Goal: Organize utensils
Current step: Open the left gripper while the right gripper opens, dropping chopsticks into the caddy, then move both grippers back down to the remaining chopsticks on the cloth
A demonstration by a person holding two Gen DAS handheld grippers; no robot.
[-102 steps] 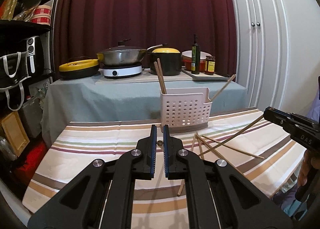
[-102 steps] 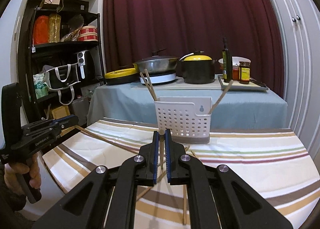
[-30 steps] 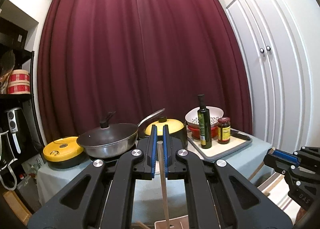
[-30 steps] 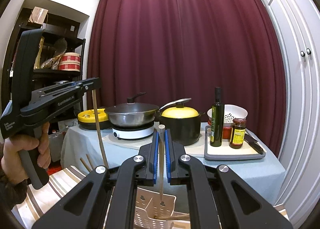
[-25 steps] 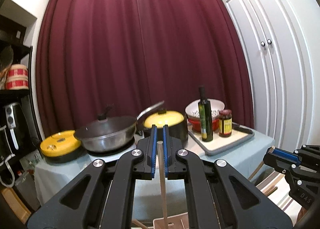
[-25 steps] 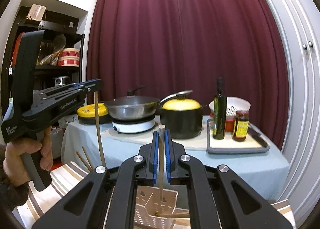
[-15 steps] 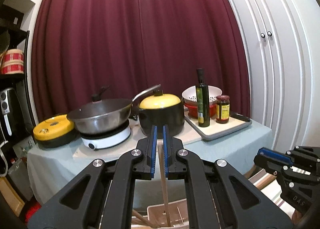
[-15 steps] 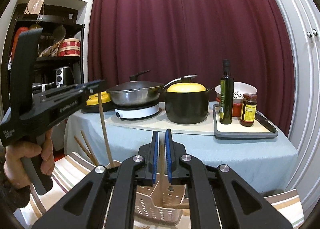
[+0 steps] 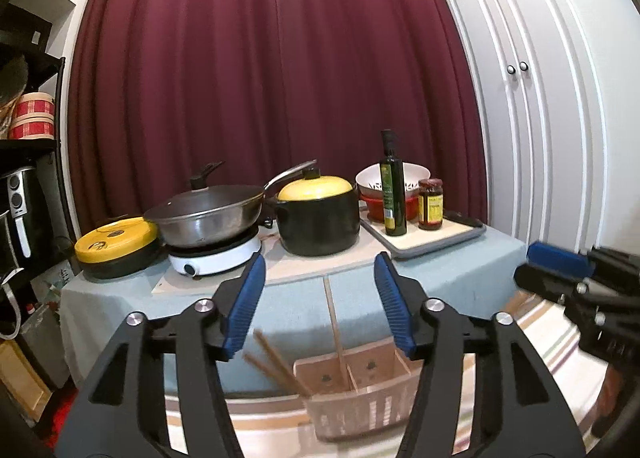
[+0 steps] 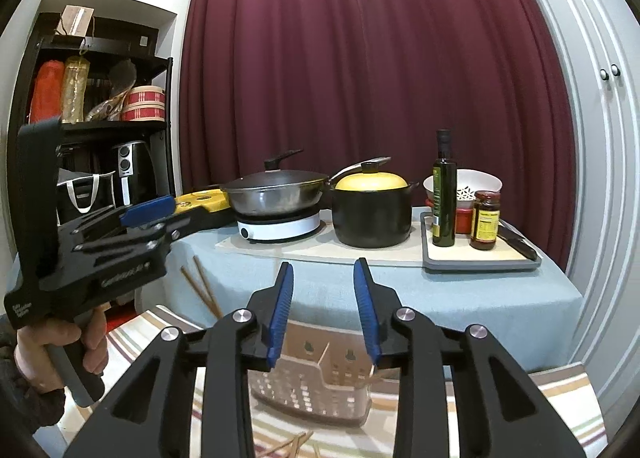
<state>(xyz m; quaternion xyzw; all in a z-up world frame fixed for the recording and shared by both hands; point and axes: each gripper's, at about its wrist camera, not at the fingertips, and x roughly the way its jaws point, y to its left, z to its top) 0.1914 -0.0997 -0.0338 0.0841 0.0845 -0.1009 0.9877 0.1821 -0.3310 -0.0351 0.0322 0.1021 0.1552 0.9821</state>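
Hovering above the utensil caddy (image 9: 360,402), both tools spread wide and holding nothing.

Left gripper (image 9: 320,302) is standing with blue pads (image 9: 244,306) far apart, nothing between them; right gripper (image 10: 322,312) is standing likewise, jaws well parted. Perforated caddy is sitting on the striped tablecloth (image 10: 560,410) just under both. One chopstick (image 9: 334,328) is standing nearly upright in a middle compartment; a leaning pair (image 9: 276,364) is occupying the left end. Loose chopsticks (image 10: 296,444) are lying on the cloth nearer the camera. Beyond, a wok (image 10: 276,194), yellow-lidded pot (image 10: 372,214) and oil bottle (image 10: 444,194) are resting on the grey-covered counter.
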